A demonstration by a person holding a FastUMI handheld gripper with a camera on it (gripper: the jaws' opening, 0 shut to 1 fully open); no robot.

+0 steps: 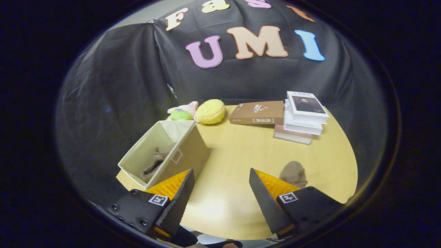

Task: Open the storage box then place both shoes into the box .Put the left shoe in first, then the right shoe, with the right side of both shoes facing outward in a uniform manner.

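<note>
1. The gripper [222,177] hangs above the bare middle of the round wooden table [241,155], fingers spread wide with nothing between them.
2. The beige fabric storage box [187,155] stands left of centre, just beyond the left finger, already open at the top. A brownish shoe [156,162] lies inside against the near wall.
3. A second brownish shoe [293,173] sits on the table at lower right, just beyond the right finger.
4. Risk: the box is soft and stands near the table's left edge, so a push from the fingers or the shoe on the way in could, I judge, slide or tip it off.
5. Risk: the shoe on the table looks limp and shapeless. A pinch at one end may let it droop, twist and land facing the wrong way, which would break the uniform right-side-out rule.
6. Risk: dropping it on top of the first shoe could shift that one's facing too.
7. Hard to tell: which shoe is left and which is right. Both show as dull lumps with no clear toe, heel or side.
8. Hidden: the box's near wall covers the lower part of the shoe inside, and the right finger cuts off the near edge of the other.
9. At the table's far side sit a yellow plush toy [211,111], a brown book [257,112] and a stack of books [303,119], well apart from the work.
</note>
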